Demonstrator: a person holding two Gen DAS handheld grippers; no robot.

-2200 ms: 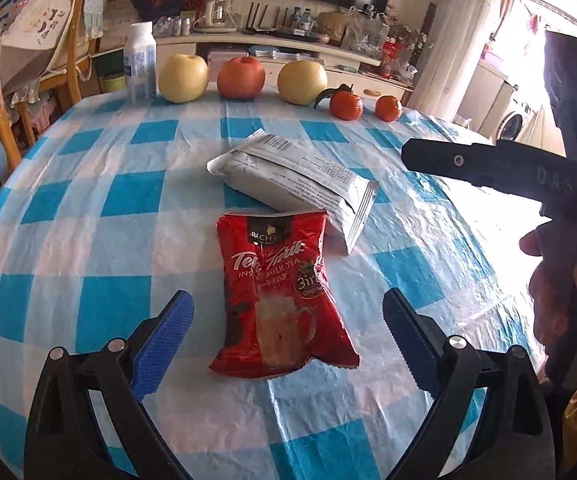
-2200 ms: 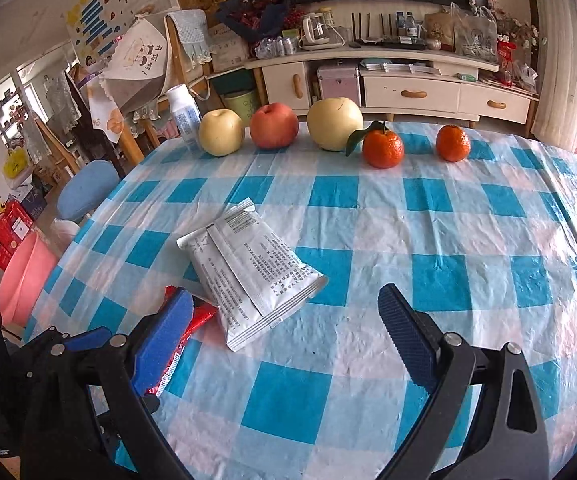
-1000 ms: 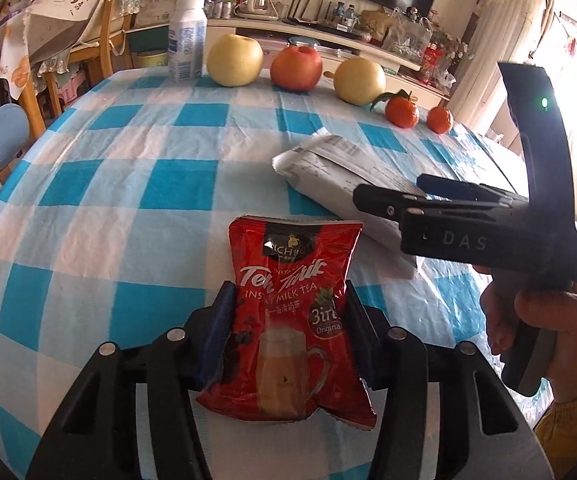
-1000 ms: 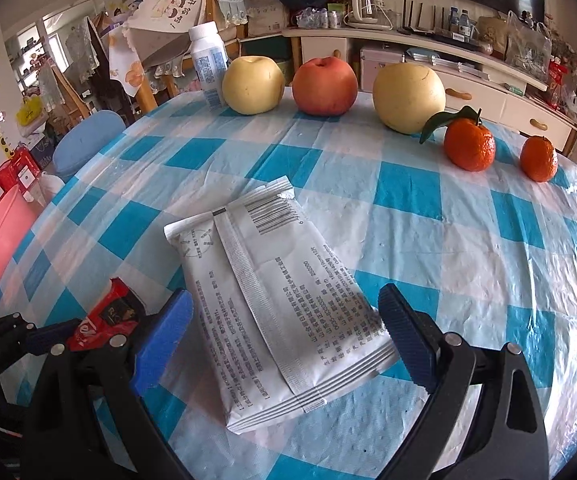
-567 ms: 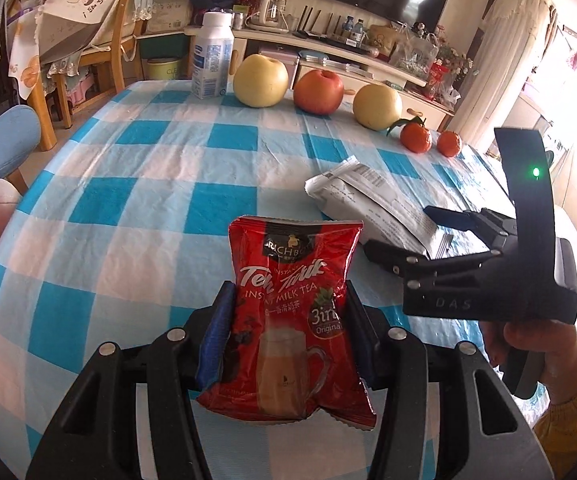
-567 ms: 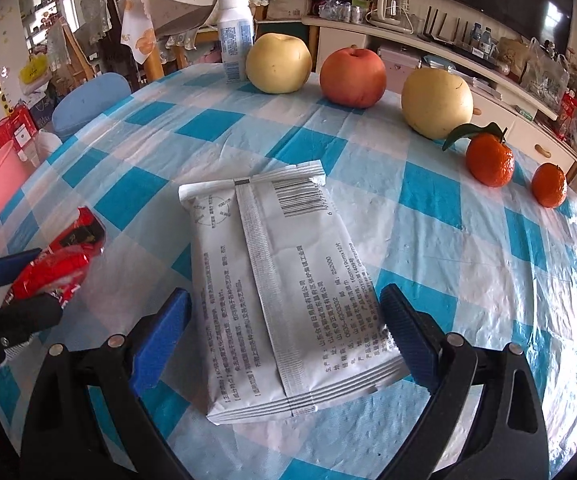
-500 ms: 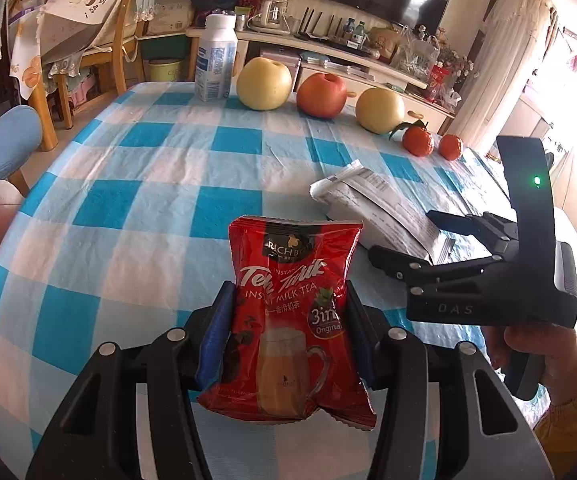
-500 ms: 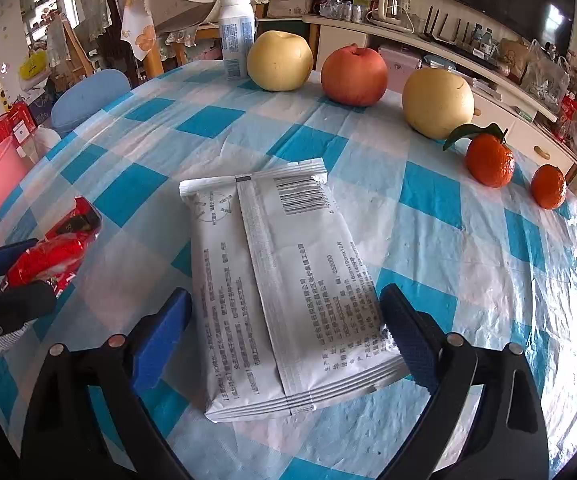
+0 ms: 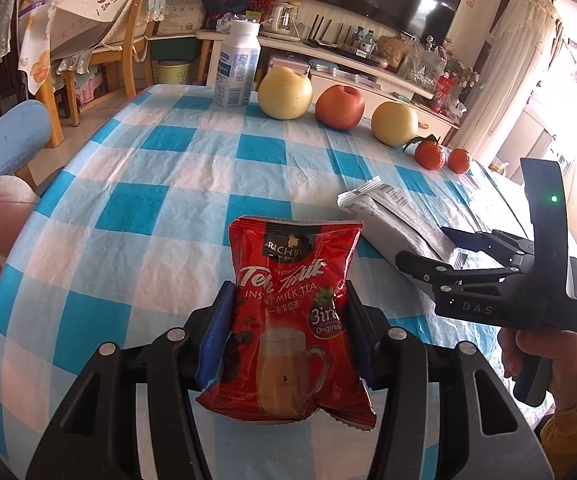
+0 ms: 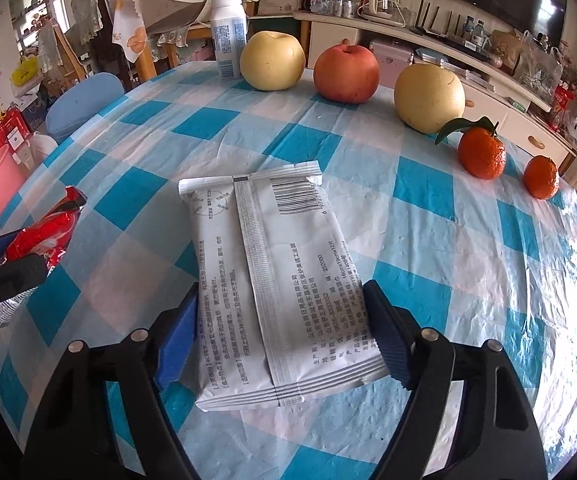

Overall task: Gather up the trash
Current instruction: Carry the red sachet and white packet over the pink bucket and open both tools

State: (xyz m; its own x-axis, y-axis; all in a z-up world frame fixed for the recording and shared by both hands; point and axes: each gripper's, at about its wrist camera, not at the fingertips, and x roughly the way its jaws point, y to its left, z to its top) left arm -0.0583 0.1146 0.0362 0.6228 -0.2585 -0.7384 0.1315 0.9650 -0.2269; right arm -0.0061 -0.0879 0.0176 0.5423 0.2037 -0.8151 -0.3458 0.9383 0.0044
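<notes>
Your left tongs [image 9: 286, 334] clamped the red tea sachet [image 9: 288, 316]; beside it, your right tongs [image 10: 280, 334] were closing around the white packet [image 10: 272, 280], seemingly touching.

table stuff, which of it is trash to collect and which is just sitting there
Trash to collect:
- red milk tea packet, held in the left tool
- white packet, right tool closing around it

Just lying about:
- two yellow pears
- red apple
- two tangerines
- white bottle
</notes>
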